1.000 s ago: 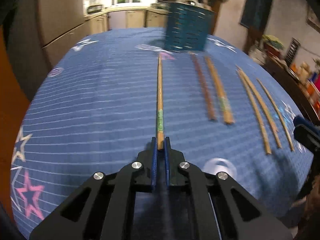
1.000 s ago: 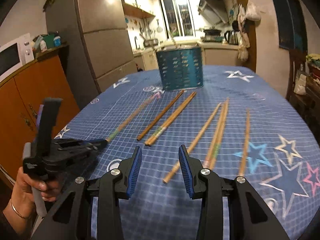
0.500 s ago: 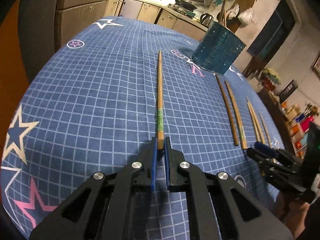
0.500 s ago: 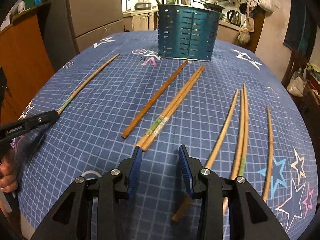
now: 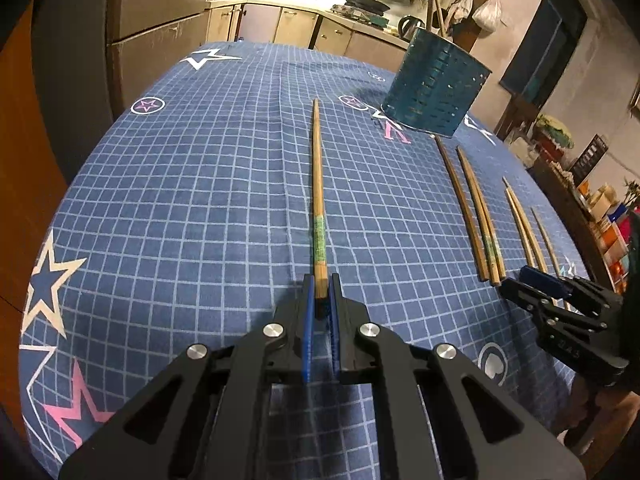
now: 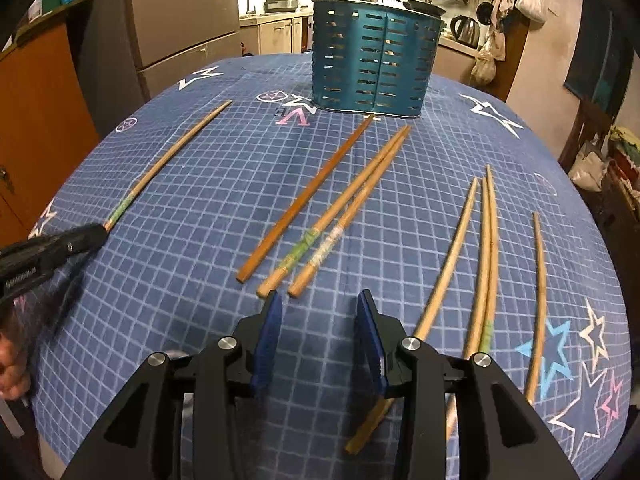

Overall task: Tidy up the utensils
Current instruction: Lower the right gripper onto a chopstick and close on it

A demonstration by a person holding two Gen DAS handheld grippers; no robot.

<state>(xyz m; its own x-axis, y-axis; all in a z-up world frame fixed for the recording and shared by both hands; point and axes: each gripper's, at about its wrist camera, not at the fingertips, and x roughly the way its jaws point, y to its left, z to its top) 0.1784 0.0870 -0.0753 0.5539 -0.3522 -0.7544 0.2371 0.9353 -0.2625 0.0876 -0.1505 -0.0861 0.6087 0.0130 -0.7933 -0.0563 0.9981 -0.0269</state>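
I count eight chopsticks (image 6: 308, 196) lying on the surface (image 6: 200, 280): one at far left, three in the middle, four at right. One blue slotted holder (image 6: 372, 68) stands behind them.

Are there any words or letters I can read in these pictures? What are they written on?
"V" in pink, with a dark letter beside it, maybe "B": printed on the tablecloth near the blue utensil holder.
White print on the left tool: too blurred to read.
Embossed marks on the right tool: unreadable.

Matt wooden chopsticks (image 6: 308, 196) lie on a woven blue checked cloth (image 6: 200, 184); at 12 o'clock, a glossy teal slotted metal holder (image 6: 374, 68).
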